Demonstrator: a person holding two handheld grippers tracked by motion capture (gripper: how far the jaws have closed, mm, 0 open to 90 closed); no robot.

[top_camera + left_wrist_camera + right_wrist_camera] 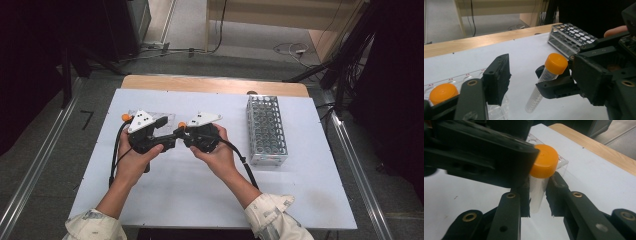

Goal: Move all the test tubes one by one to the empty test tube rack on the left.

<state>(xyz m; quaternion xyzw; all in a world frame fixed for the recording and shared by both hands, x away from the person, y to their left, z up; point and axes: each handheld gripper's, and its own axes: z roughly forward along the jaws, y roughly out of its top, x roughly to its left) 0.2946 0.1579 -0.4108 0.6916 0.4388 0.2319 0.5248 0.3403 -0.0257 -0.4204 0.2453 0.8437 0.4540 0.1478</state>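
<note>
A clear graduated tube (536, 96) with an orange cap (556, 63) is held tilted above the white table. My right gripper (538, 196) is shut on the tube (536, 192) just below its cap (544, 161). In the left gripper view the right gripper (552, 86) comes in from the right. My left gripper (541, 75) is open with the tube between its jaws. One left jaw touches the cap's side in the right gripper view; the other jaw stands well apart. In the high view both grippers (170, 134) (185, 133) meet nose to nose at mid-table.
A clear well tray (496, 112) lies under the left gripper and holds another orange-capped tube (443, 92). A metal tube rack (266, 130) stands at the right of the white table top (200, 190). The table's wooden far edge (215, 85) lies beyond.
</note>
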